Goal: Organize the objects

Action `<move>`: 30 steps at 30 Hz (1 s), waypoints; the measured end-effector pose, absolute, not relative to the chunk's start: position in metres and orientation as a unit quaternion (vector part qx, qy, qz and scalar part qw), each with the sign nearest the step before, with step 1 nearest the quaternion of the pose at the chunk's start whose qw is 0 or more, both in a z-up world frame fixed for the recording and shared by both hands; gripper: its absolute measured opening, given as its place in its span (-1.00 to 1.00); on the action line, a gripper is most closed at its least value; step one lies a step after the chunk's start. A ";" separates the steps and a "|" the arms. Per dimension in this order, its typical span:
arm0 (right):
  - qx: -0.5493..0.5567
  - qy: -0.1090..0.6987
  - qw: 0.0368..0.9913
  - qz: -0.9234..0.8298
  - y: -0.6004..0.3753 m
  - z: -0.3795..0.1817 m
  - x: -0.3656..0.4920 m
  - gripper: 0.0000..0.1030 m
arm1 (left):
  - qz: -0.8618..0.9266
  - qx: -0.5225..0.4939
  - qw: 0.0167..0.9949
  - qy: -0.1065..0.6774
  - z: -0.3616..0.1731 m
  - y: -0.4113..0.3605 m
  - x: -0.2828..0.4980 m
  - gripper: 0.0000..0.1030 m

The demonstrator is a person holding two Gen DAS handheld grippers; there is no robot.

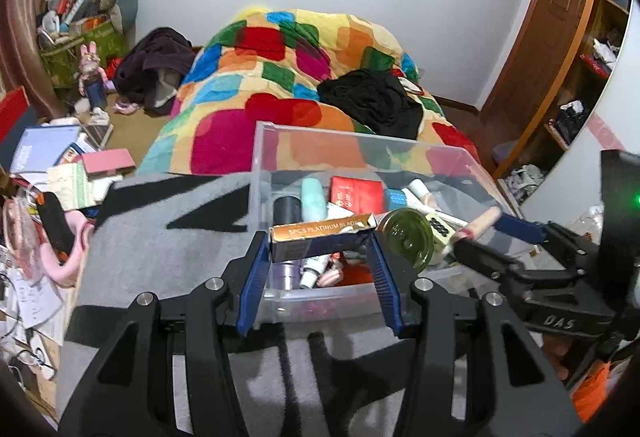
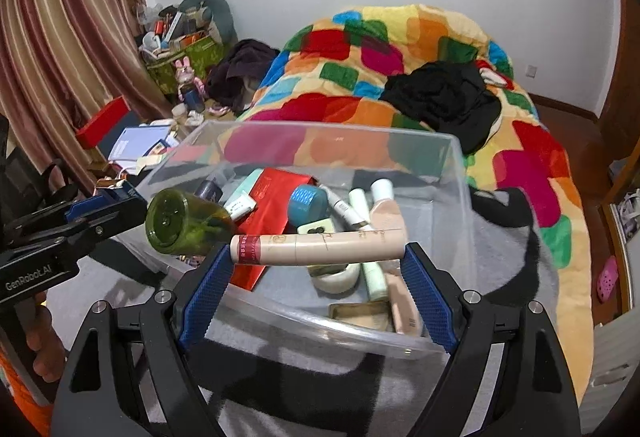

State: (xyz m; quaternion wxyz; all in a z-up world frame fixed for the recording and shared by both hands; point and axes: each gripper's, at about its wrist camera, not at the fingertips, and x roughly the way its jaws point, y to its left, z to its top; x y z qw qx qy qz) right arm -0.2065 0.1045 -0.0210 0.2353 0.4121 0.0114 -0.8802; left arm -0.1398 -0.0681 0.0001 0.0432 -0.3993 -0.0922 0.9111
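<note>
A clear plastic bin (image 1: 262, 157) (image 2: 456, 173) stands on a grey and black blanket and holds several cosmetics, a red box (image 1: 360, 193) and a blue roll (image 2: 308, 203). My left gripper (image 1: 320, 243) (image 2: 102, 207) hovers over the bin's near edge, shut on an orange and blue blade box (image 1: 320, 233) held by its ends. My right gripper (image 2: 318, 251) (image 1: 496, 237) is shut on a beige tube with a red cap (image 2: 320, 247) (image 1: 478, 225), held crosswise above the bin. A green glass bottle (image 1: 408, 237) (image 2: 188, 223) lies on its side between the two grippers; what it rests on is unclear.
Behind the bin is a bed with a colourful patchwork quilt (image 1: 280, 85) and black clothes (image 1: 372, 105). Books, papers and a pink box (image 1: 108, 161) crowd the left side. Wooden shelves (image 1: 568, 93) stand on the right, a curtain (image 2: 60, 49) on the left.
</note>
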 end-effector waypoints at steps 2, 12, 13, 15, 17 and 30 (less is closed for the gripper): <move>0.410 0.012 0.237 -0.880 0.104 -0.021 -0.205 0.62 | 0.910 -0.401 0.047 -0.096 -0.001 -0.069 -0.140 0.05; 0.394 0.021 0.245 -0.886 0.108 -0.010 -0.192 0.62 | 0.917 -0.386 0.054 -0.088 0.008 -0.067 -0.128 0.10; 0.390 0.023 0.246 -0.887 0.109 -0.007 -0.190 0.62 | 0.918 -0.383 0.055 -0.087 0.009 -0.066 -0.127 0.11; 0.383 0.025 0.248 -0.890 0.111 -0.003 -0.185 0.62 | 0.923 -0.371 0.057 -0.082 0.014 -0.065 -0.120 0.23; 0.375 0.028 0.248 -0.893 0.112 0.001 -0.181 0.62 | 0.930 -0.357 0.056 -0.074 0.018 -0.063 -0.114 0.29; 0.320 0.036 0.243 -0.915 0.121 0.015 -0.144 0.83 | 0.953 -0.298 0.051 -0.036 0.021 -0.047 -0.083 0.67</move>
